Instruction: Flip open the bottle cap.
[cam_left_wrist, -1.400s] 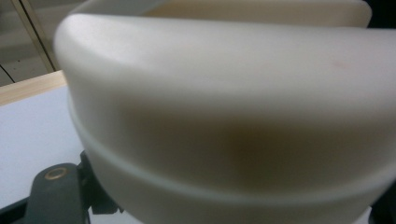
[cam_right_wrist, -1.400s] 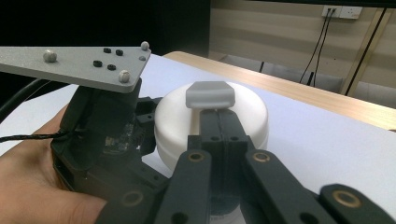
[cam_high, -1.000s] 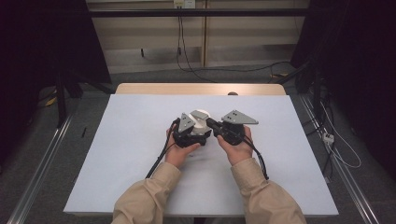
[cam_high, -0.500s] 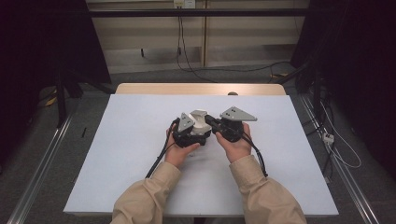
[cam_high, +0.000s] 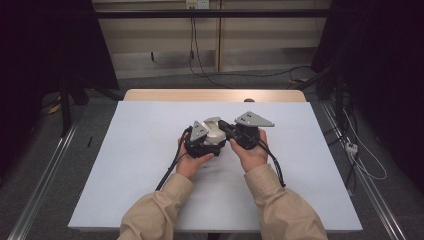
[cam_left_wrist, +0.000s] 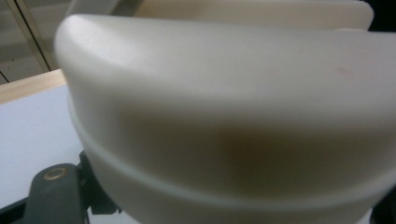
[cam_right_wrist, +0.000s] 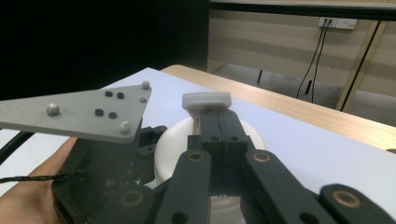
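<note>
At mid-table (cam_high: 150, 150), both tools meet over a cream, rounded plastic container (cam_high: 216, 134). The left tool (cam_high: 204, 142) seems to cradle its body, probably steadying it, though whether its jaws are clenched I cannot tell. The right tool (cam_right_wrist: 219, 116) is clamped on the container's small flat tab (cam_right_wrist: 206, 100), likely to pull it open.

We see the bench (cam_high: 150, 150) evenly lit from above, with only faint shadows beside the tongs (cam_high: 220, 131); beyond them the room falls dark. Close ahead of the left tongs, a cream object (cam_left_wrist: 233, 116) is blurred, perhaps too near to focus.
</note>
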